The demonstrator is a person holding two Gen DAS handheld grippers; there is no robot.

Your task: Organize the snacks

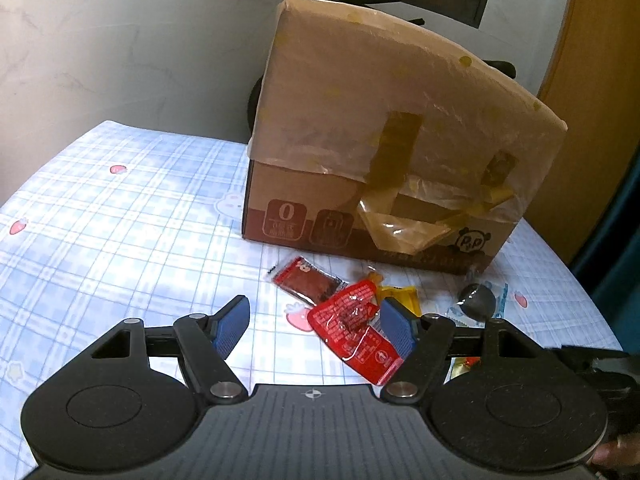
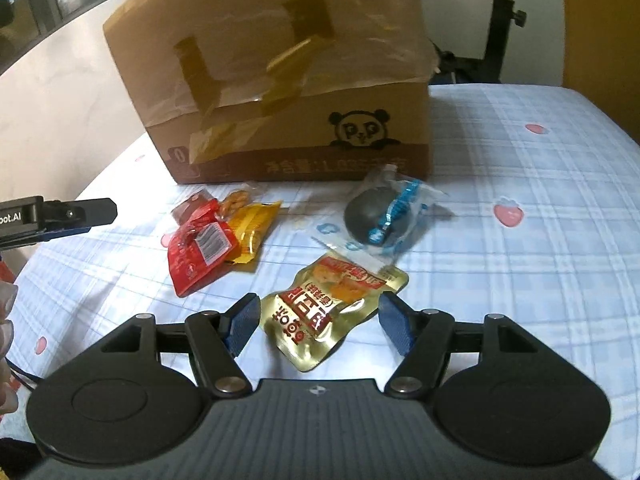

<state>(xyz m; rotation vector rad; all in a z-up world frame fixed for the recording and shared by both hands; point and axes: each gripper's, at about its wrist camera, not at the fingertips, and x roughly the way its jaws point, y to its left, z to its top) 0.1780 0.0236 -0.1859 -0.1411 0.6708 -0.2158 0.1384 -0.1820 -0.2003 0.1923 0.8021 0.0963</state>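
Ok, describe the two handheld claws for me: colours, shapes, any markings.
Both look identical. The left claw and right claw each have a black ribbed body with a small crosshair mark, two round black discs at the sides, black linkage arms with silver pivot pins, and blue textured pads. Seen from the right wrist view, the left claw's side carries white lettering ending "oot.AI".

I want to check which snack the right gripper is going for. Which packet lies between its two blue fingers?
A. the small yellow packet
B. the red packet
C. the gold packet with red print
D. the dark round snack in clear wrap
C: in the right wrist view the gold packet lies between the fingers of the right gripper, whose pads do not touch it.
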